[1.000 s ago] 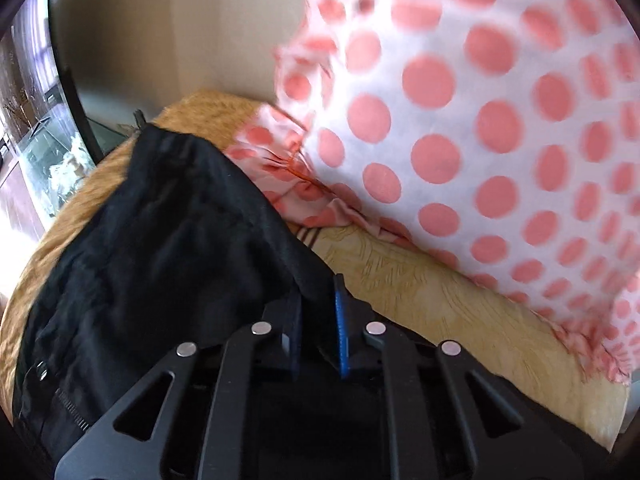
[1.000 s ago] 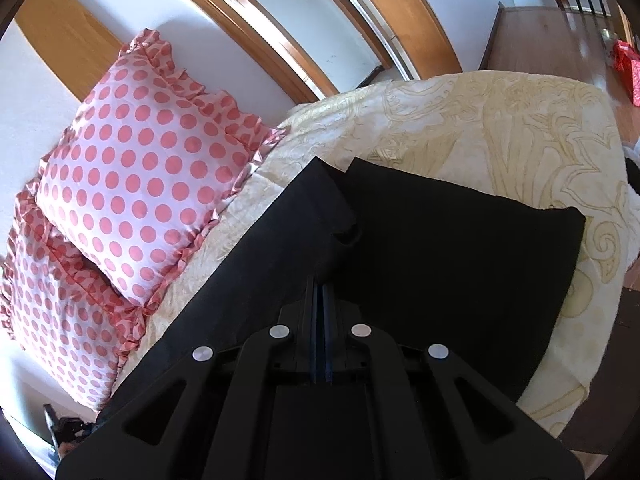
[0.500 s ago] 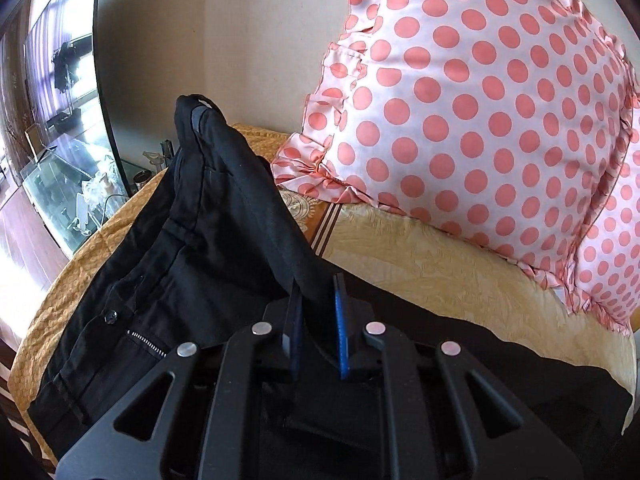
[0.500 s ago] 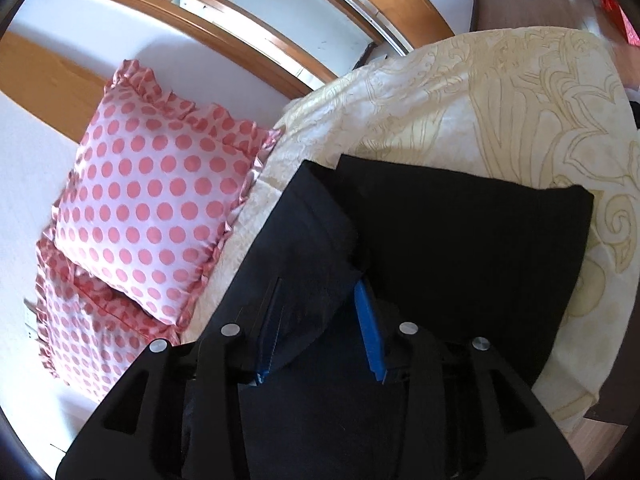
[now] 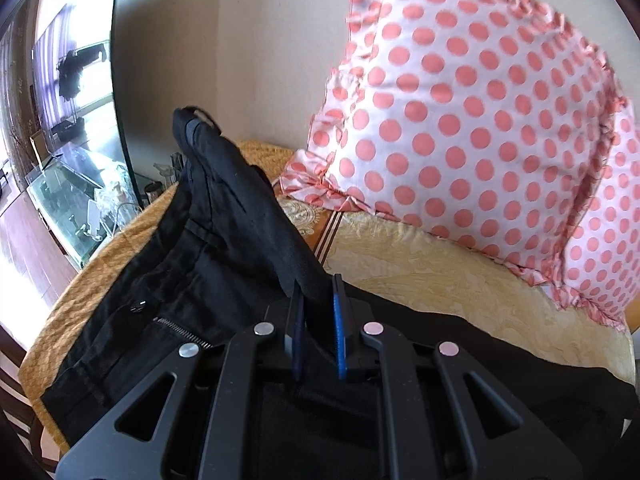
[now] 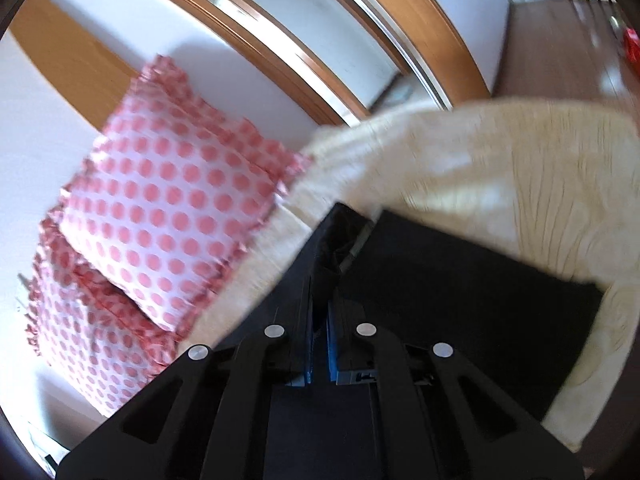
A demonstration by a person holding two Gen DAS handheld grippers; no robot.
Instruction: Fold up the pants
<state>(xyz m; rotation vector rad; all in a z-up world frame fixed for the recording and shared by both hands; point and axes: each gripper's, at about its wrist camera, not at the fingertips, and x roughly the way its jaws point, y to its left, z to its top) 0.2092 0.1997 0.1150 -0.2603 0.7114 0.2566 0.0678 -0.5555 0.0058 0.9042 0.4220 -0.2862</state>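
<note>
Black pants (image 5: pixel 168 280) lie on the yellow bedspread (image 5: pixel 440 280), waistband, button and zipper to the left. My left gripper (image 5: pixel 316 300) is shut on a raised fold of the pants' waist end, which stands up as a ridge. In the right wrist view the pants (image 6: pixel 460 292) spread flat to the right, and my right gripper (image 6: pixel 320 304) is shut on a lifted bunch of the black cloth. The right wrist view is blurred.
Pink polka-dot pillows (image 5: pixel 460 120) lean against the wall behind the bed; they also show in the right wrist view (image 6: pixel 172 208). A glass table (image 5: pixel 68 200) stands left of the bed. A wooden door frame (image 6: pixel 320 40) and wooden floor (image 6: pixel 560 48) lie beyond.
My left gripper has lifted the pants' waist end up off the bed. My right gripper opened half a second ago and has now shut on the cloth and is lifting it.
</note>
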